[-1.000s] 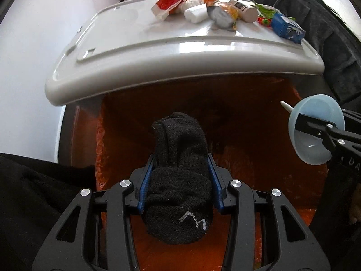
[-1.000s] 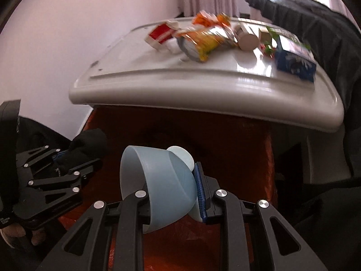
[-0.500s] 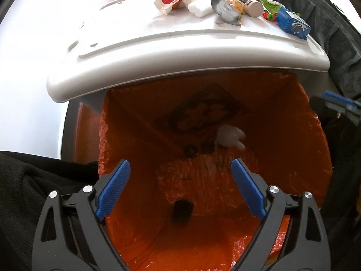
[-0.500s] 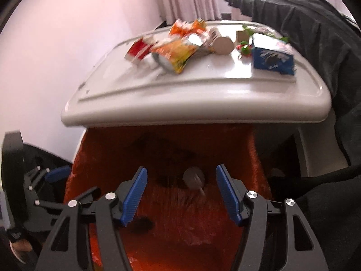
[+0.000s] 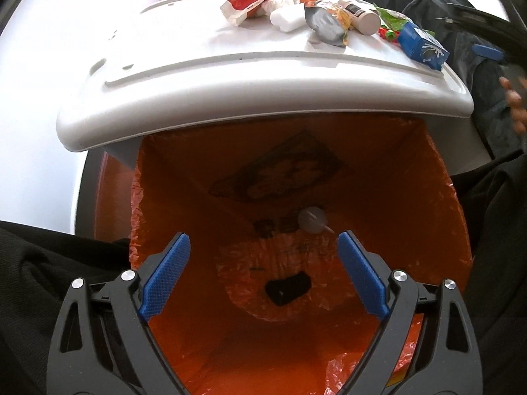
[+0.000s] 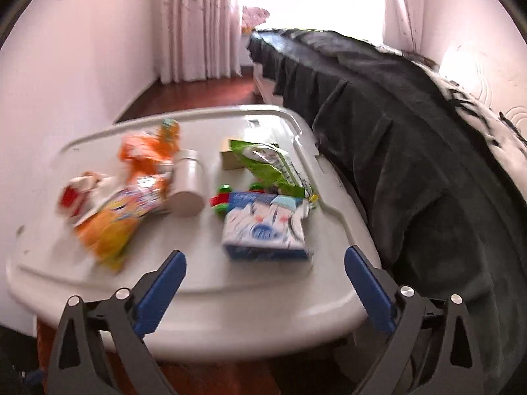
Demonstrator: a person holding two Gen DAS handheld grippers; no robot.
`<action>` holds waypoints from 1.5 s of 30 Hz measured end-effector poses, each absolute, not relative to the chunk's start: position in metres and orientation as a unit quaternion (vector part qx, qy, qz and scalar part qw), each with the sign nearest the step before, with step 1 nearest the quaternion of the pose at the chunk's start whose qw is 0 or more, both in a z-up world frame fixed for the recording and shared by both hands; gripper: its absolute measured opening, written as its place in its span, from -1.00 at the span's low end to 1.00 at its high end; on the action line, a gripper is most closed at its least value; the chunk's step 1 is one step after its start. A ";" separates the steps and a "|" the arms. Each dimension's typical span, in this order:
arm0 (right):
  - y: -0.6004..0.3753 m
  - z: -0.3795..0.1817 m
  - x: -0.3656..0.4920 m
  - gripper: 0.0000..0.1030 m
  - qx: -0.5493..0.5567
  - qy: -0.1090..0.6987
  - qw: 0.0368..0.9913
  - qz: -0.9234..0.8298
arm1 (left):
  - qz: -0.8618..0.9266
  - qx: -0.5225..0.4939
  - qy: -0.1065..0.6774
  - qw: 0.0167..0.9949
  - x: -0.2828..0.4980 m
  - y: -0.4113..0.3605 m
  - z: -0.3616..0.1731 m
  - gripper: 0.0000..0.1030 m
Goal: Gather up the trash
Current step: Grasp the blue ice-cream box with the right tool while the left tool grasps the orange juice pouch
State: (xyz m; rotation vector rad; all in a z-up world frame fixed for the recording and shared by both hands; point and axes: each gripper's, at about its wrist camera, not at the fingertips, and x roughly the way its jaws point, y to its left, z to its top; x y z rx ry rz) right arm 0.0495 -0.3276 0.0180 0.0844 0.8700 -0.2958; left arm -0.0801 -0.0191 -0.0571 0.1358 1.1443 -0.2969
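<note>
Orange liner of the bin (image 5: 438, 217) holds a black sock (image 5: 288, 288) and a pale cup (image 5: 312, 220) at the bottom; remaining trash sits on the white lid (image 6: 204, 273) above. Left tool (image 5: 263, 276) hangs over the bin, jaws apart, empty. Right tool (image 6: 263, 283), jaws opening and empty, faces the blue carton (image 6: 265, 230) nearest the lid's front edge: judged best to straddle it squarely before closing.
</note>
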 end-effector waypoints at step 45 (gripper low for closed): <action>-0.353 0.031 0.011 0.30 0.200 0.362 0.908 -0.062 | -0.165 0.272 0.417 0.851 0.124 -0.211 -0.040 0.00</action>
